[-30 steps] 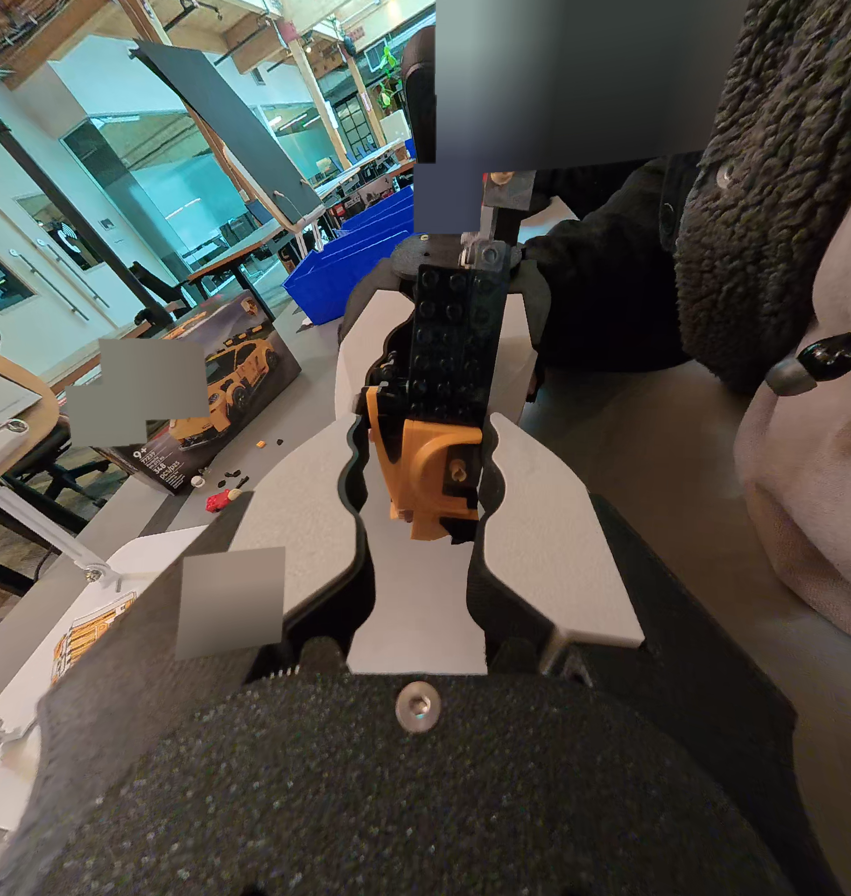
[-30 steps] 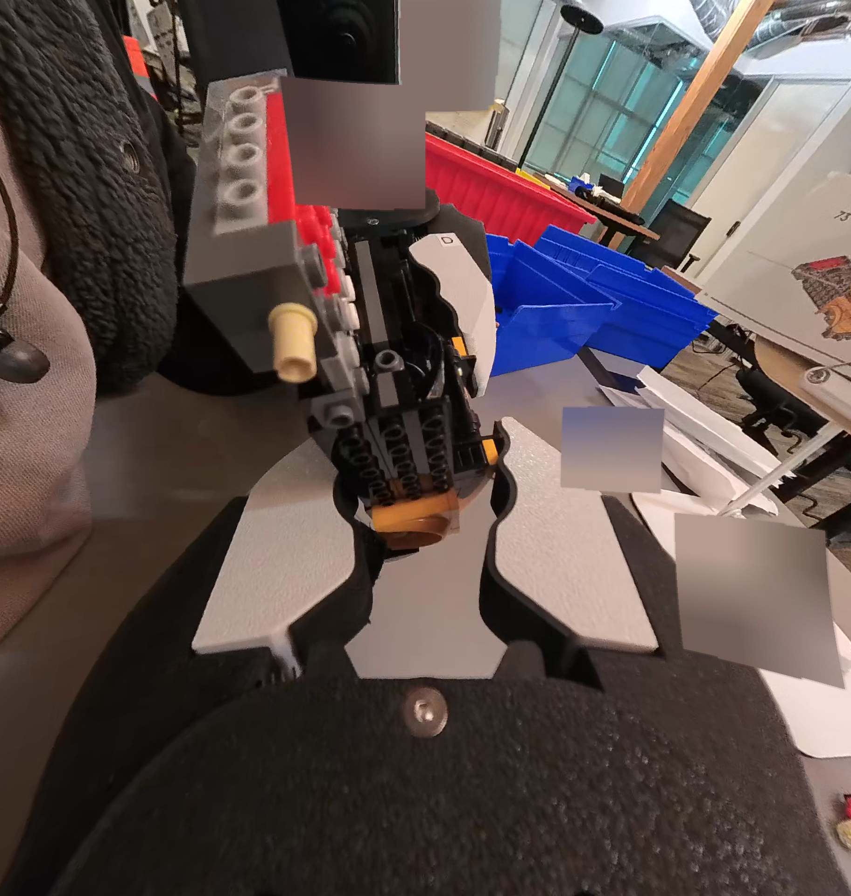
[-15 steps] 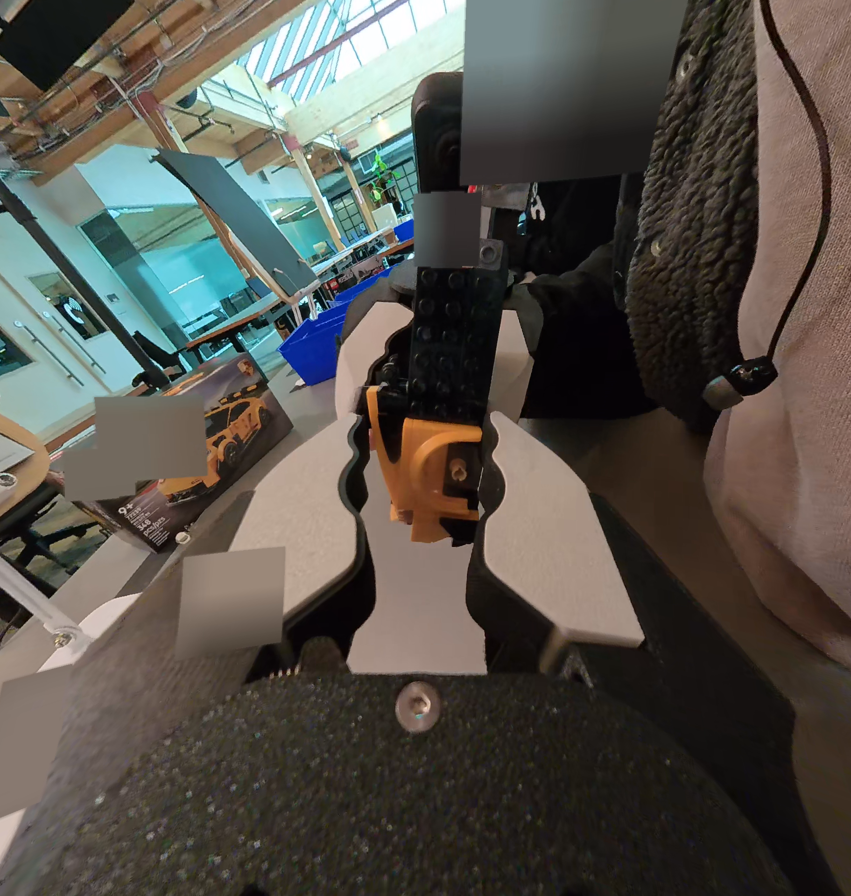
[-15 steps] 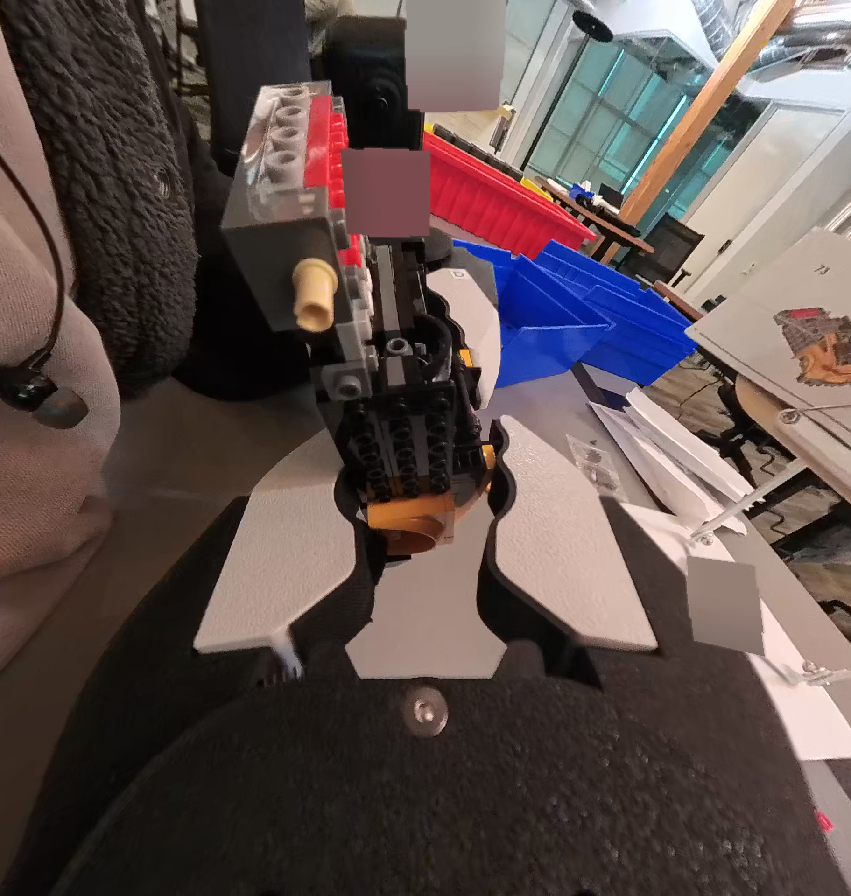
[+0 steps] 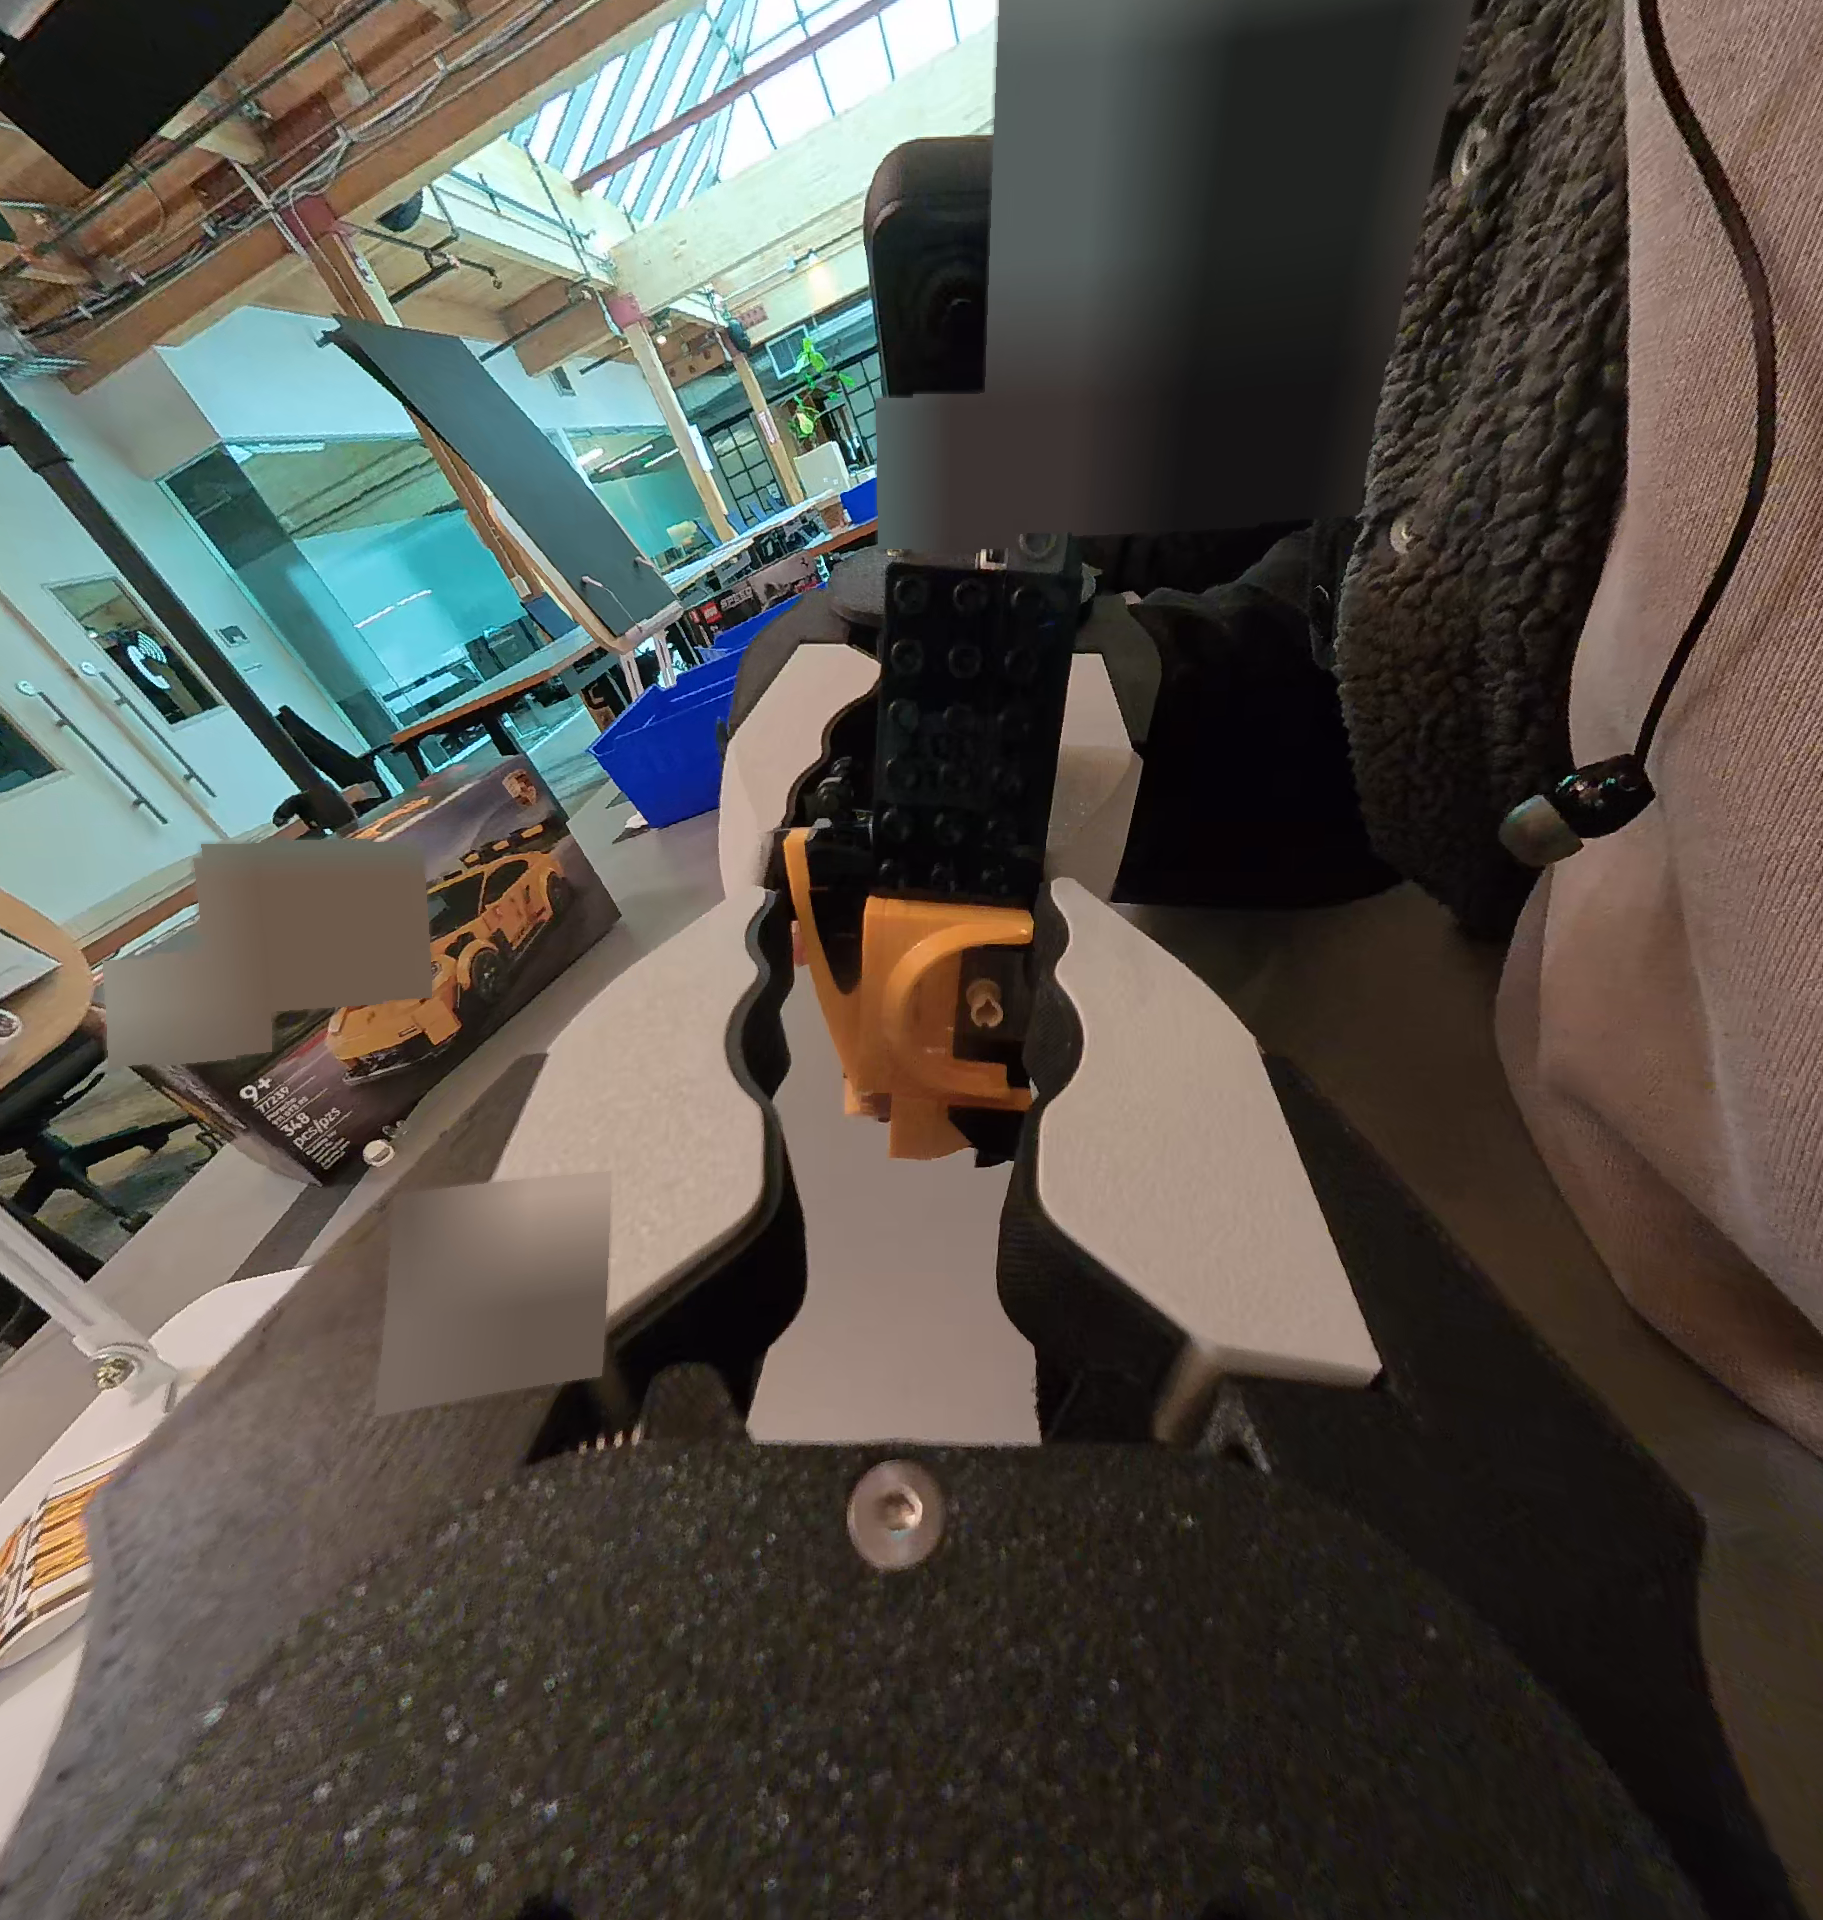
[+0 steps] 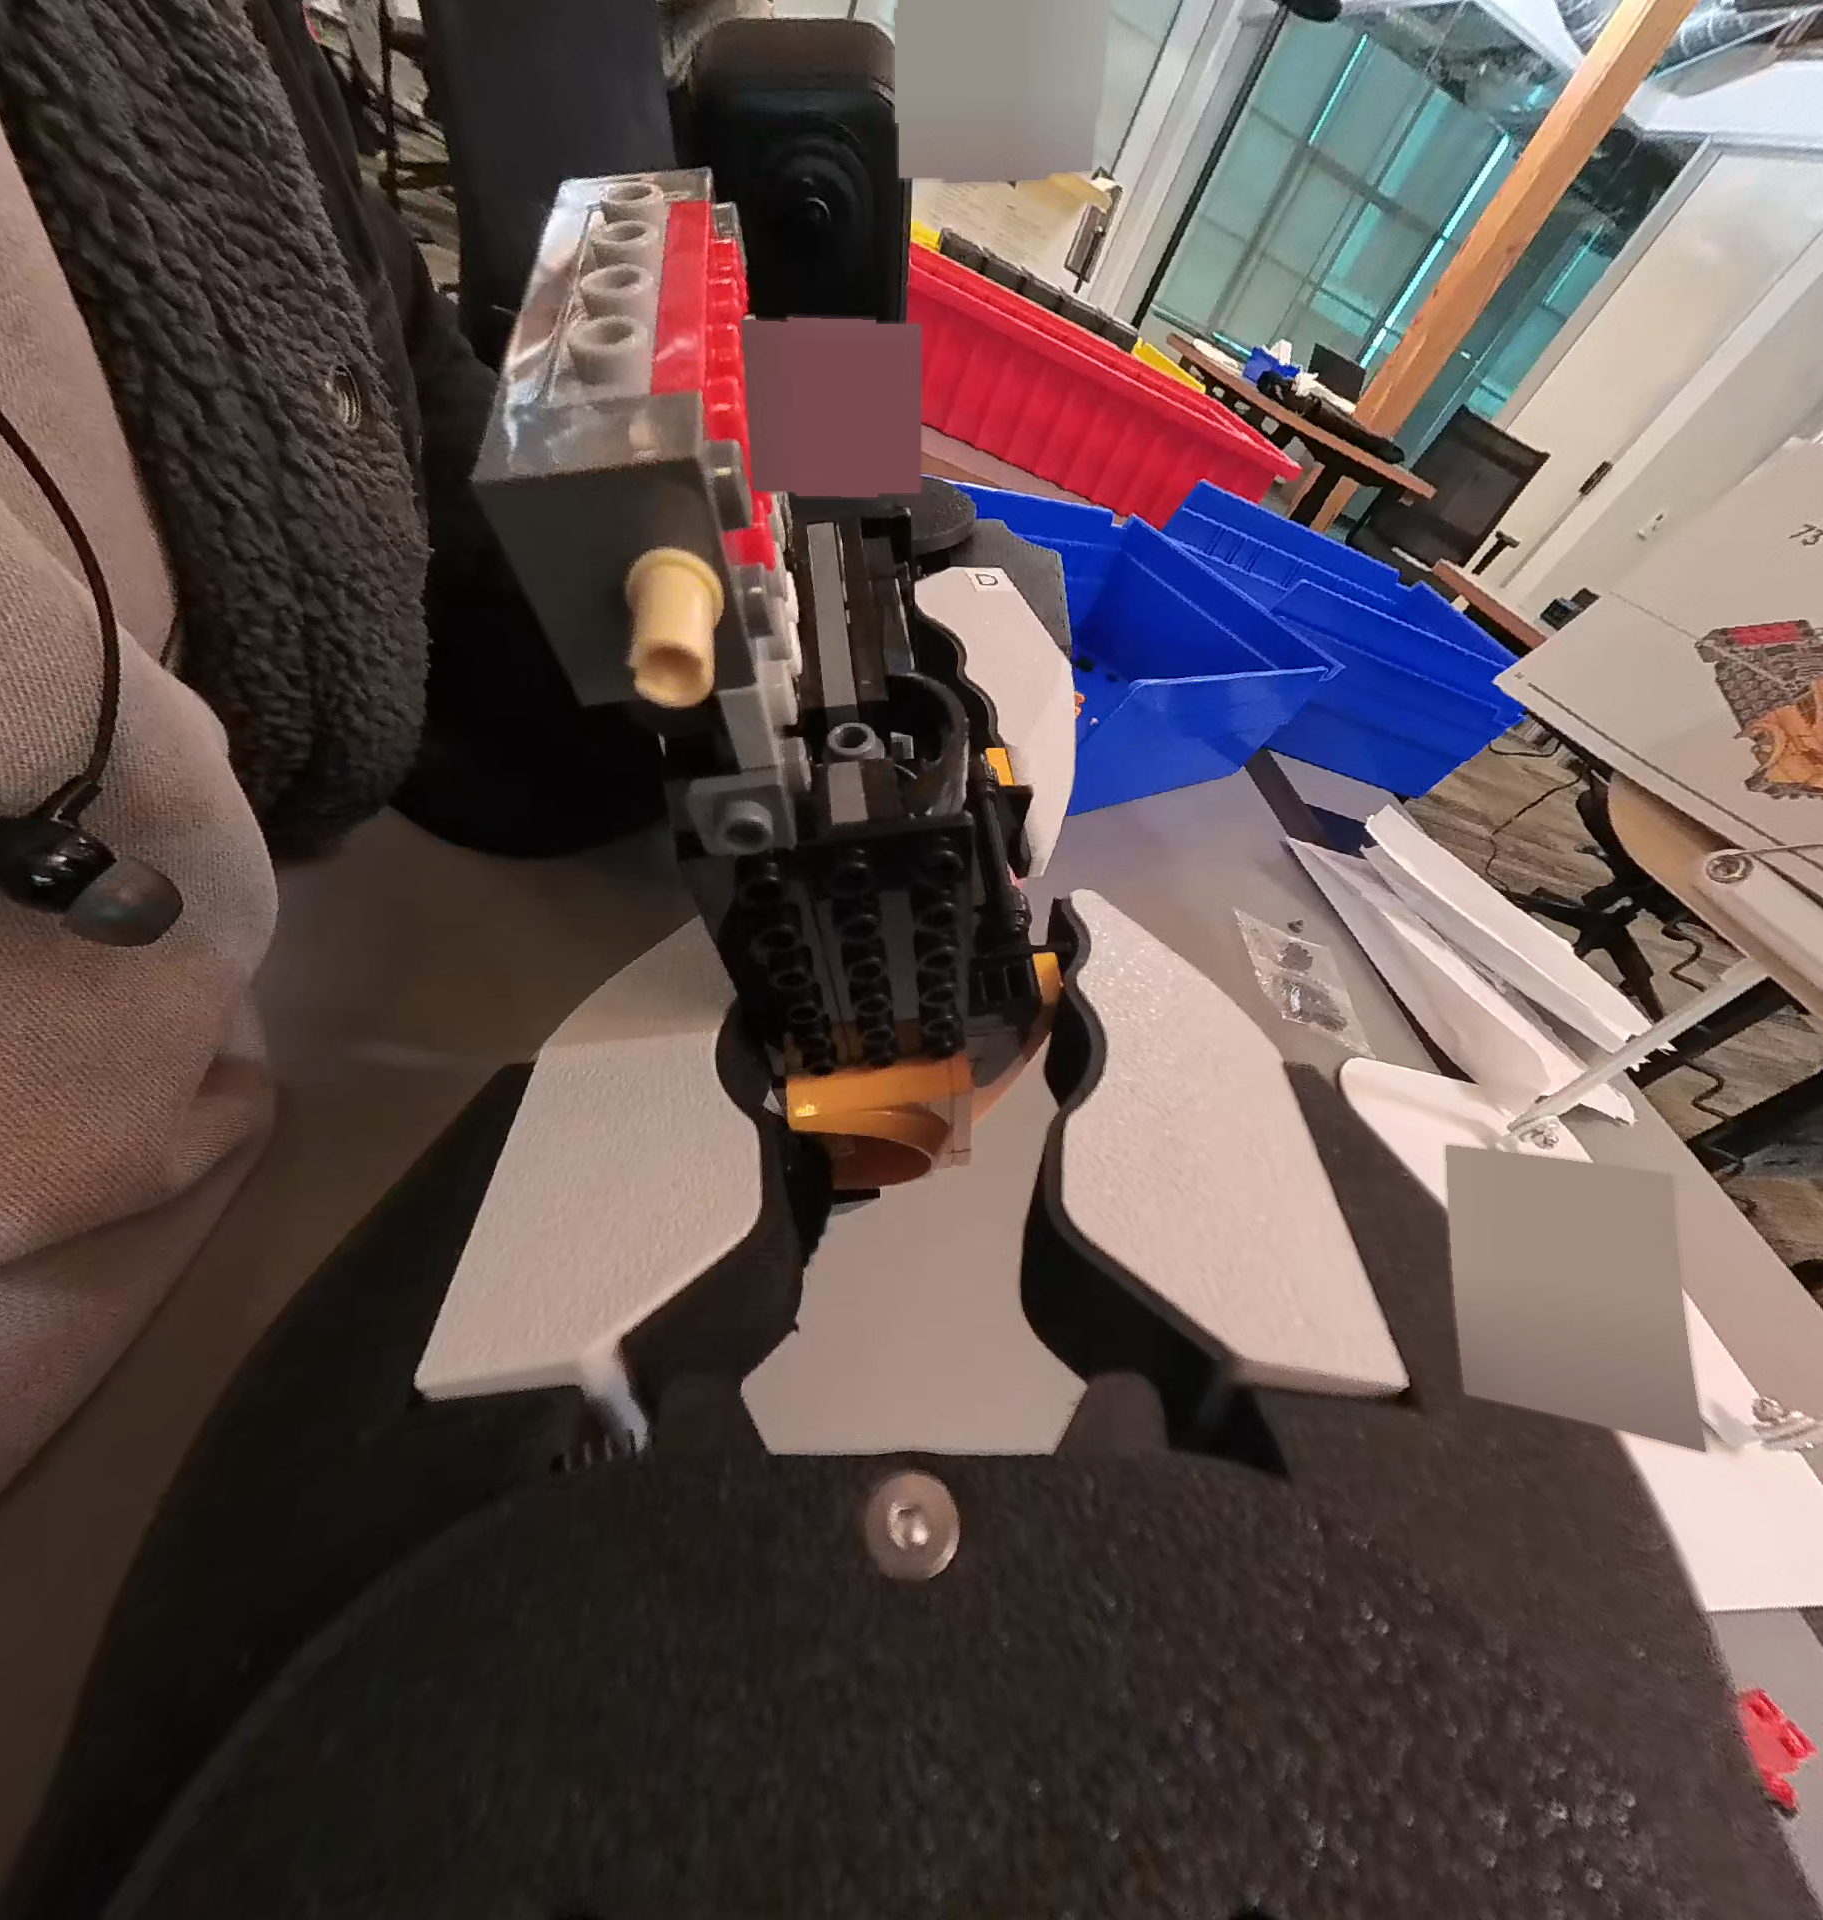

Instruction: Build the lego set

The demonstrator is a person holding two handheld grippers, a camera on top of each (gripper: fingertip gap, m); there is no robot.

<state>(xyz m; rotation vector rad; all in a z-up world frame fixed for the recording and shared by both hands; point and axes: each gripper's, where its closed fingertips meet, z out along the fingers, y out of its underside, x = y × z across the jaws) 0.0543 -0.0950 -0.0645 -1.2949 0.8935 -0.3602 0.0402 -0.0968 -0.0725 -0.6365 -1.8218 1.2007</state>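
Two grippers, left point(image 5: 912, 997) and right point(image 6: 902, 1023), clamp opposite ends of one model point(image 6: 865, 914), fingers closed tight on it.

Open office w/ skylights point(image 5: 678, 62), wood beams point(image 6: 1509, 208), glass partitions point(image 5: 367, 551), grey desks point(image 6: 1177, 862), blue bins point(image 6: 1302, 665).

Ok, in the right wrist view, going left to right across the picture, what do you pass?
Dark fleece jacket → tan peg on the lego car build → blue bins → small clear parts bag → instruction page.
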